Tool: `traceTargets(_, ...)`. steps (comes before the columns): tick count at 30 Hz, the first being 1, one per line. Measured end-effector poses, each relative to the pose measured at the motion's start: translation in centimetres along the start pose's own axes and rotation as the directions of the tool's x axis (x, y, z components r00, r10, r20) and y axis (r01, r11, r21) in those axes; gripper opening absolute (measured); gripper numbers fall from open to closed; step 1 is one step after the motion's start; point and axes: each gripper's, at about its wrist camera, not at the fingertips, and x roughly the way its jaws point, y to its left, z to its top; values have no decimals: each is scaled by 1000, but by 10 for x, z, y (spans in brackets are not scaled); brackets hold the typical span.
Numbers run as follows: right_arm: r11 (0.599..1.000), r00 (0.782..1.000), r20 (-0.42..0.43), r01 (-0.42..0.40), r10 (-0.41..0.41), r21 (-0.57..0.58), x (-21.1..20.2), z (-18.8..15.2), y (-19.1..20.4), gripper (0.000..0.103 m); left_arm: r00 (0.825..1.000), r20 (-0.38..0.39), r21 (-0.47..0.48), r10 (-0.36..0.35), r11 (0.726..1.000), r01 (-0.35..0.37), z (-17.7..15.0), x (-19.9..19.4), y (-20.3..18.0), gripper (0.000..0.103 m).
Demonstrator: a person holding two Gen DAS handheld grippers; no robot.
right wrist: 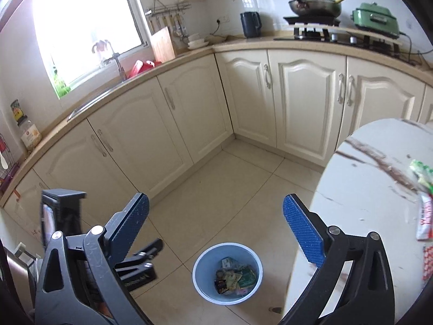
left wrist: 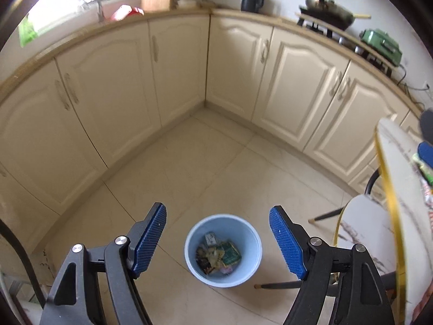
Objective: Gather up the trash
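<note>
This is a kitchen in a home. Cream wooden cupboards [right wrist: 189, 113] run around the corner under a tan worktop [right wrist: 243, 44]. A dark frying pan [right wrist: 314, 5] sits on the black gas stove [right wrist: 316, 31], near a dark blue kettle [right wrist: 250, 24] and a sunny window [right wrist: 86, 27].

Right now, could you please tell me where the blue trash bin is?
The blue trash bin stands on the tiled floor, low and centre in both wrist views, just left of the round marble table and in front of the corner cabinets.
</note>
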Motion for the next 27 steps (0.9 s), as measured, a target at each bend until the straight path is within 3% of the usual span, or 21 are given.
traceTargets(4, 1000, 999, 41, -8, 9, -5, -38, 1, 1, 100, 995, 99, -13, 18, 1000, -17, 2, -46, -8, 76)
traceTargets(9, 1000, 993, 116, 8, -7, -8, -100, -1, -4, 103, 971, 236, -10, 26, 1000, -24, -5, -113, -26, 86)
traceTargets(14, 999, 977, 209, 51, -49, -8, -182, -9, -12, 103, 931, 363, 7, 28, 999, -33, -36, -180, -57, 94)
traceTargets(16, 997, 967, 246, 72, -67, -11, -213, -14, -15, 103, 908, 419, 17, 26, 999, -36, -49, -203, -75, 96)
traceTargets(22, 989, 927, 352, 147, -130, -24, -306, -38, -17, 103, 851, 524, 67, -27, 998, -9, -106, -265, -100, 102)
traceTargets(25, 984, 909, 386, 177, -154, -23, -339, -47, -17, 103, 817, 575, 82, -37, 997, -13, -142, -285, -111, 102)
traceTargets(27, 981, 893, 416, 195, -170, -17, -362, -55, -17, 103, 799, 599, 97, -53, 995, -7, -189, -309, -121, 102)
